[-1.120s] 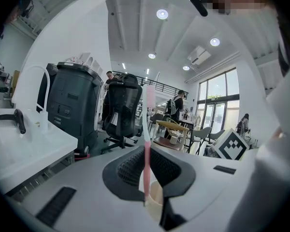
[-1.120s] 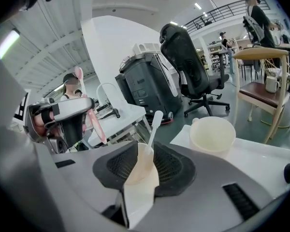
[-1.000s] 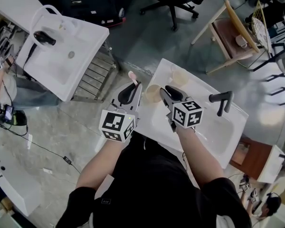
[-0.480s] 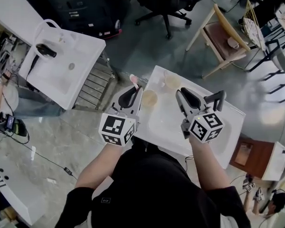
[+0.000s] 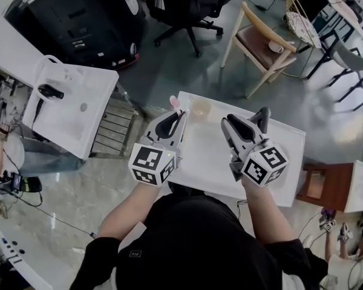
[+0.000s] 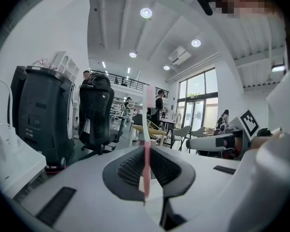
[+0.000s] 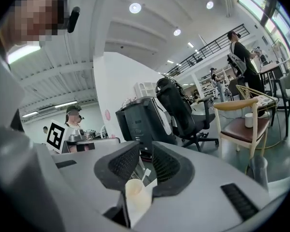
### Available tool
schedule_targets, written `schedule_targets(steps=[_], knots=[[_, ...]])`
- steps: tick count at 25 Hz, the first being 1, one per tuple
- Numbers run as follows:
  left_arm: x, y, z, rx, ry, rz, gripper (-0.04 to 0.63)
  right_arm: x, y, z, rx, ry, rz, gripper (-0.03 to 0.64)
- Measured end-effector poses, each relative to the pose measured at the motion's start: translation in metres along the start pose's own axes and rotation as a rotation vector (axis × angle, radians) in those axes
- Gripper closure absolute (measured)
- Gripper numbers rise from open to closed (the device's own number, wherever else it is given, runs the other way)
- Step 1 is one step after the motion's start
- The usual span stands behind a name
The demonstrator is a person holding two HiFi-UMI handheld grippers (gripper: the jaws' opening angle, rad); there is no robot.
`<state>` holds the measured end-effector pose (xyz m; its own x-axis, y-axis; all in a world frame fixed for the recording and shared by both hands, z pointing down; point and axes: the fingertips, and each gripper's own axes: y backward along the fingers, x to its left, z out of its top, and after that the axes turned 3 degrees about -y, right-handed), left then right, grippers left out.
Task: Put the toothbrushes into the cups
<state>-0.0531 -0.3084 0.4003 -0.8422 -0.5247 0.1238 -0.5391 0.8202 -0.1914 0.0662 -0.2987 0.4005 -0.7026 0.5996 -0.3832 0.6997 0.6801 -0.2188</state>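
black faucet (image 5: pixel 263 117): far edge of counter (image 5: pixel 206 153), right end | second white sink (image 5: pixel 72 110): well left of counter | office chair (image 5: pixel 178 3), wooden chair (image 5: pixel 260 43): beyond counter's far edge | black cabinet (image 5: pixel 78 23): beyond second sink

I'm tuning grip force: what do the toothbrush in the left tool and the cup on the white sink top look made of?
Toothbrush: seemingly plastic, a smooth translucent pink handle turning whitish toward the top. Cup: probably thin plastic, pale beige and semi-translucent; too small to rule out paper.
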Motion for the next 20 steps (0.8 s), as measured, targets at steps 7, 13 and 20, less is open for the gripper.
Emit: schedule_targets(steps=[7,13,20], knots=[[-0.008,-0.034,-0.010,0.015,0.031,0.034,0.557,-0.015,0.019,-0.011,0.000,-0.053,-0.020,0.525],[-0.010,-0.065,-0.029,0.048,0.073,0.085,0.557,-0.021,0.027,-0.024,0.010,-0.101,0.014,0.528],[-0.008,-0.094,-0.038,0.076,0.082,0.136,0.557,-0.029,0.024,-0.037,0.033,-0.163,0.055,0.528]])
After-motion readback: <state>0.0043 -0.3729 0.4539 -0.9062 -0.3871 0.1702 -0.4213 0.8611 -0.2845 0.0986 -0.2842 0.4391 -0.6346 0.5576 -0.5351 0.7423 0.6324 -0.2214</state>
